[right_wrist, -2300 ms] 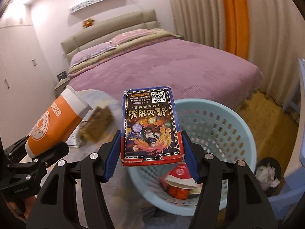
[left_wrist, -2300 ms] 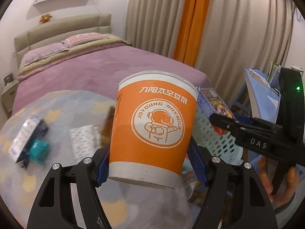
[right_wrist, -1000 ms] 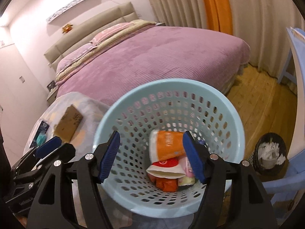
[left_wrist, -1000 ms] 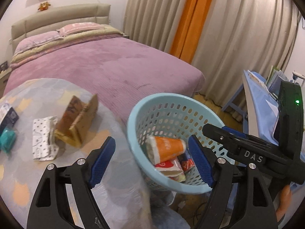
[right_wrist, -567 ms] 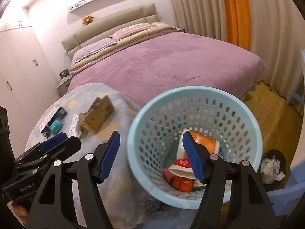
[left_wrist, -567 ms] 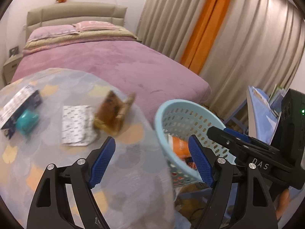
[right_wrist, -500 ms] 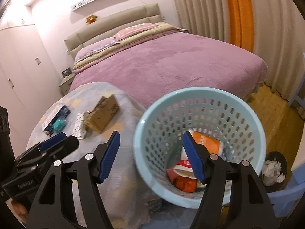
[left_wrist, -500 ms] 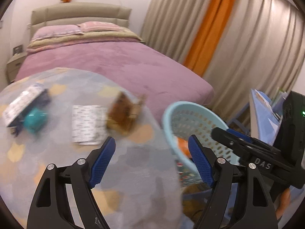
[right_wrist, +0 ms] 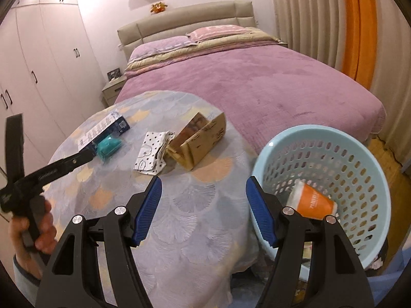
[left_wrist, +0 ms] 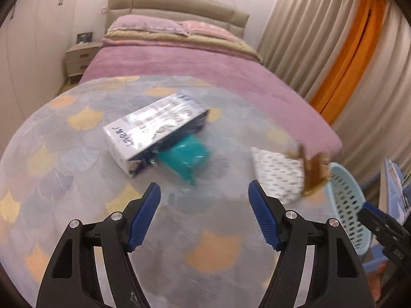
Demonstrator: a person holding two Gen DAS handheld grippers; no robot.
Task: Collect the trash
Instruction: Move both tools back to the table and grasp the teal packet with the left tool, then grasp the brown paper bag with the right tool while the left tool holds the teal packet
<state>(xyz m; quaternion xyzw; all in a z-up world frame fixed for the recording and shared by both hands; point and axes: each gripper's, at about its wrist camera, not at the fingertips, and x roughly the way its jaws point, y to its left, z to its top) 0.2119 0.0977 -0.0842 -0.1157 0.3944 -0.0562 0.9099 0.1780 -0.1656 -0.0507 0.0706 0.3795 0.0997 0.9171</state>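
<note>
On the table (right_wrist: pixel 195 205), 1 white-and-navy carton (left_wrist: pixel 156 131) lies beside teal wrapper (left_wrist: pixel 186 157).

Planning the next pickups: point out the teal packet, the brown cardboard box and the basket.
teal packet (left_wrist: pixel 185 156), left wrist view, middle of its top.
brown cardboard box (right_wrist: pixel 203 142), right wrist view, its side panel.
basket (right_wrist: pixel 318 130), right wrist view, far rim.

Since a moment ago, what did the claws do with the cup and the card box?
Both claws let go. The cup now lies in the basket; the card box went in too but is hidden. The left claw and right claw swung back over the table, open. The other trash stayed there.
</note>
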